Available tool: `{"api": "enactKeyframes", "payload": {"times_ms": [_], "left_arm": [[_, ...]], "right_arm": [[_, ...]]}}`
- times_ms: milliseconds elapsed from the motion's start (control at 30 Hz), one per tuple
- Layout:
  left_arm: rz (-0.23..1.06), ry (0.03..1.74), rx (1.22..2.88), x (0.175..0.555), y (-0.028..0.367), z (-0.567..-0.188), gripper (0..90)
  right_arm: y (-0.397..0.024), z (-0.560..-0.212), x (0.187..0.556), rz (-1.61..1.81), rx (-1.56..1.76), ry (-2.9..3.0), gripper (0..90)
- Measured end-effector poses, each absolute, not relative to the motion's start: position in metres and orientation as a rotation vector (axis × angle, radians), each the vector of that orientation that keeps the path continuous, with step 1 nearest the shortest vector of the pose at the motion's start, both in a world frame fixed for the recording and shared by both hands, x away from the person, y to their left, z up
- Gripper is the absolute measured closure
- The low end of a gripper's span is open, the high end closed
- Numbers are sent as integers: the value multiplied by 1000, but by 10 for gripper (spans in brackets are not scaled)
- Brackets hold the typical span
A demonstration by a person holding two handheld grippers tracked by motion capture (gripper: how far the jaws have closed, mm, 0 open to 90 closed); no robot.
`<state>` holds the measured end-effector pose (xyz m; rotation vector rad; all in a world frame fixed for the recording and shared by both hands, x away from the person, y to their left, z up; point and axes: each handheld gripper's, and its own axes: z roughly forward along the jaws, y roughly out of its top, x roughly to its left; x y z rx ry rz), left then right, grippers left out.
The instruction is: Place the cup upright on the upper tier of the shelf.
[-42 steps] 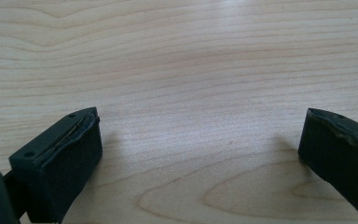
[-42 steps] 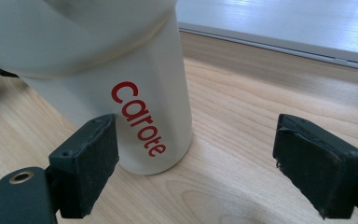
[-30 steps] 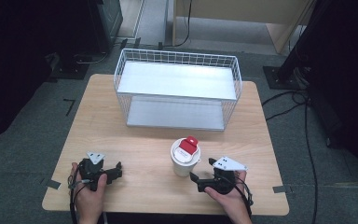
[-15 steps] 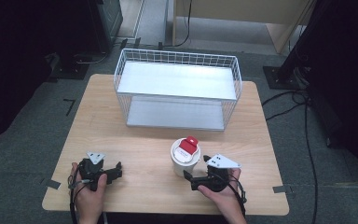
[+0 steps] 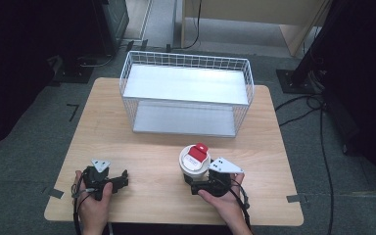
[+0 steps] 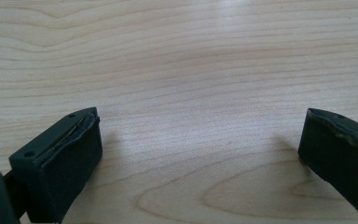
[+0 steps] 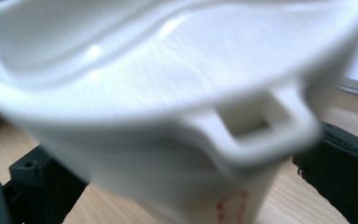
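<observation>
Resting on a pale wooden table (image 5: 147,152) over grey carpet, dark stands around. Left gripper (image 5: 120,180) lying released, jaws wide over bare wood. Right gripper (image 5: 196,187) having just been opening, jaws straddling the white lidded cup (image 5: 194,164) standing near the front edge, before the wire basket (image 5: 186,93)

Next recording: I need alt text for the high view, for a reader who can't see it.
Seen from above, a person's right gripper sits against a white lidded cup with a red label on the near part of a wooden table; whether it grips the cup cannot be told. The left gripper rests on the table to the left, and a white wire basket stands at the far side.
</observation>
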<state>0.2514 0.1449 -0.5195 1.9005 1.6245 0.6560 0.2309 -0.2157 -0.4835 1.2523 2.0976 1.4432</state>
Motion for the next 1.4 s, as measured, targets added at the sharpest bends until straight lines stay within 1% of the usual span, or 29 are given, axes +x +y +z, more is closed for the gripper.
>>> {"api": "enactKeyframes", "payload": {"times_ms": [267, 533, 667, 867, 1100, 1167, 1400], "left_arm": [[655, 1623, 1901, 251, 145, -520, 0], [656, 1622, 1899, 251, 145, -520, 0], [655, 1622, 1899, 251, 145, -520, 0], [656, 1622, 1899, 251, 145, -520, 0], [655, 1620, 1901, 251, 145, -520, 0], [656, 1619, 1901, 251, 145, -520, 0], [655, 1620, 1901, 251, 145, -520, 0]], "right_arm": [[-203, -483, 236, 1455, 1250, 2063, 12], [-200, -483, 237, 1459, 1228, 2050, 14], [-197, -482, 234, 1423, 1194, 2022, 43], [-195, -481, 230, 1396, 1181, 2010, 51], [-193, -480, 228, 1450, 1174, 2026, 61], [-191, -479, 226, 1447, 1162, 2021, 86], [-190, -475, 225, 1489, 1121, 2002, 88]]}}
